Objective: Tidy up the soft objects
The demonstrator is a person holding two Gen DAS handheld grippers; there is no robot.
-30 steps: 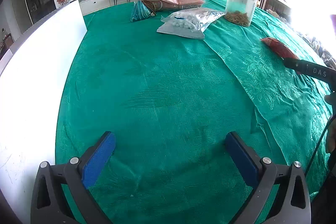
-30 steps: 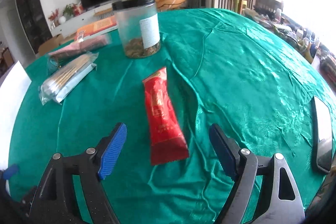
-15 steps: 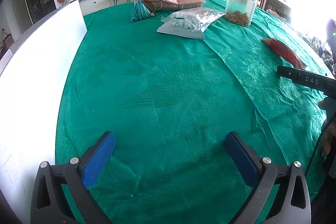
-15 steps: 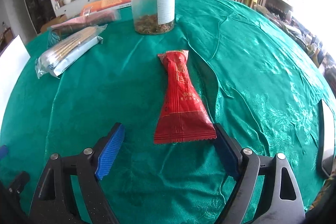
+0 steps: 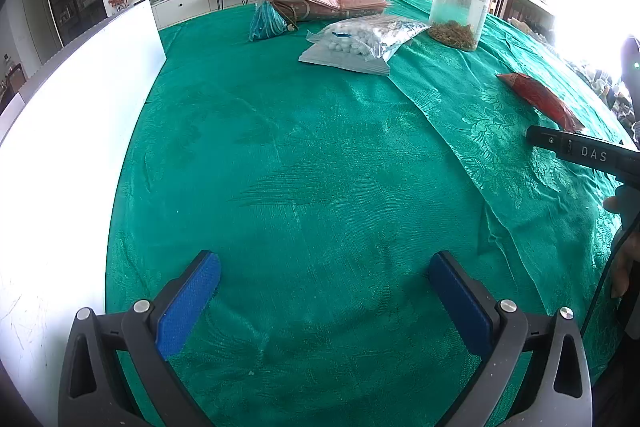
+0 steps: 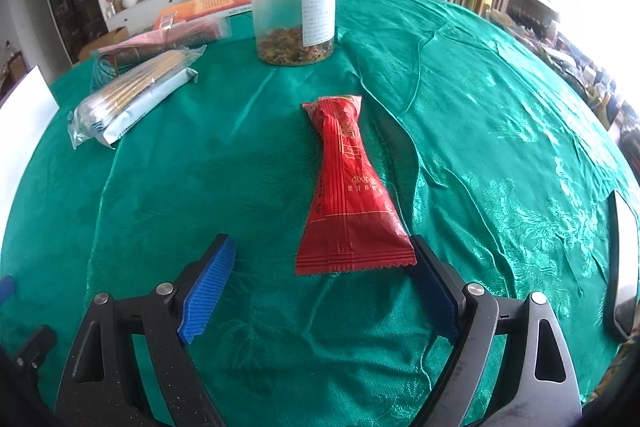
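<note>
Right tool [image 6: 322, 279] is spread wide over the table [image 6: 480, 131], jaws just been opening, and your red packet [image 6: 352, 195] lies flat on the green cloth with its near crimped end between the blue pads [image 6: 208, 291]. Packet's corner sits right at the right-hand pad, maybe touching it, hard to tell from this angle; the left-hand pad is clearly apart from it. Nothing is pinched. Left tool [image 5: 324, 291] is also spread, empty, over bare cloth near the white board [image 5: 72, 147]. Beyond the packet you have the clear jar [image 6: 294, 3] with a black lid, upright, and off to the left a clear bag [image 6: 128, 99] lying on a flat pouch. From the left view the clear bag shows small white balls. A phone [image 6: 624, 267] lies at the table's right edge.
</note>
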